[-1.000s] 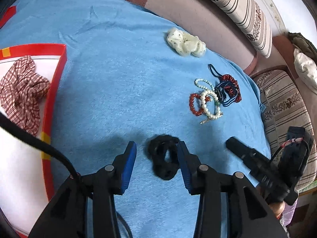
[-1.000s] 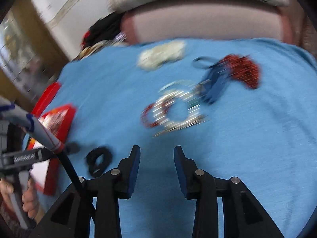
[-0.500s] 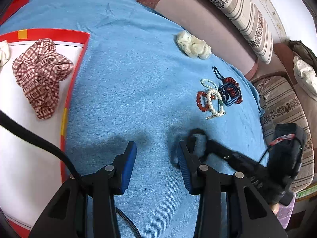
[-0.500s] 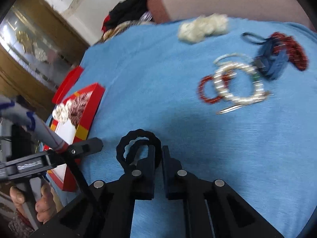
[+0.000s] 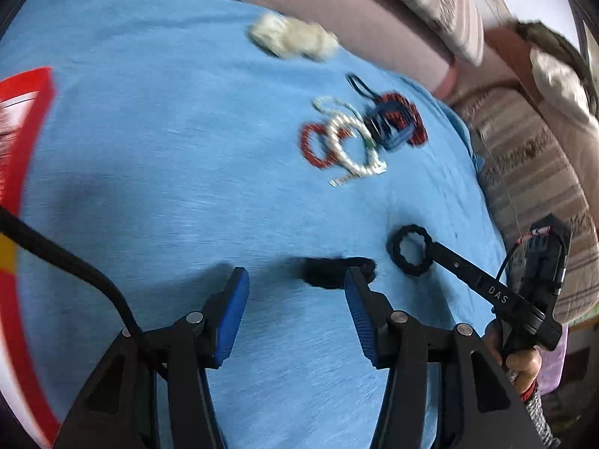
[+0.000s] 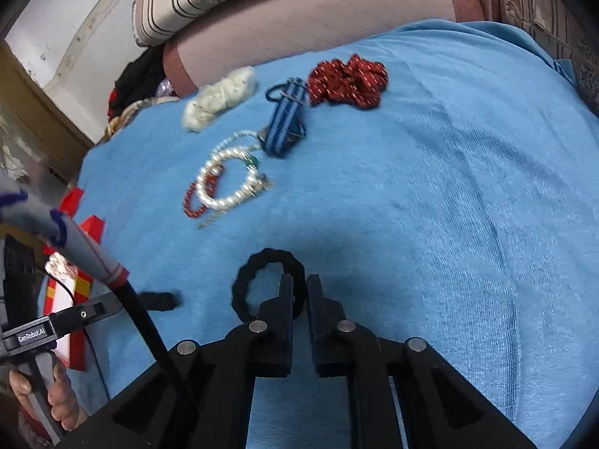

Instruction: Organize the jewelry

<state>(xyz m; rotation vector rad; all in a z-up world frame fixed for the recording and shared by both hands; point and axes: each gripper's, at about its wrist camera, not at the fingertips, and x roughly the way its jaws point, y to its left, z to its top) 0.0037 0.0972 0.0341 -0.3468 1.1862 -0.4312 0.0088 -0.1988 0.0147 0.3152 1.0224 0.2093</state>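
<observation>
Mid-pickup: right gripper (image 6: pixel 298 292) pinching the black hair tie (image 6: pixel 262 284), left gripper (image 5: pixel 295 299) spreading, empty; next, probably carrying to red tray (image 6: pixel 80 292) at lower left.

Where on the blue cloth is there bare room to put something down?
The cloth is bare right of the red scrunchie and bead pile, and between that pile and the red tray. It is crowded around the pile and white scrunchie.
</observation>
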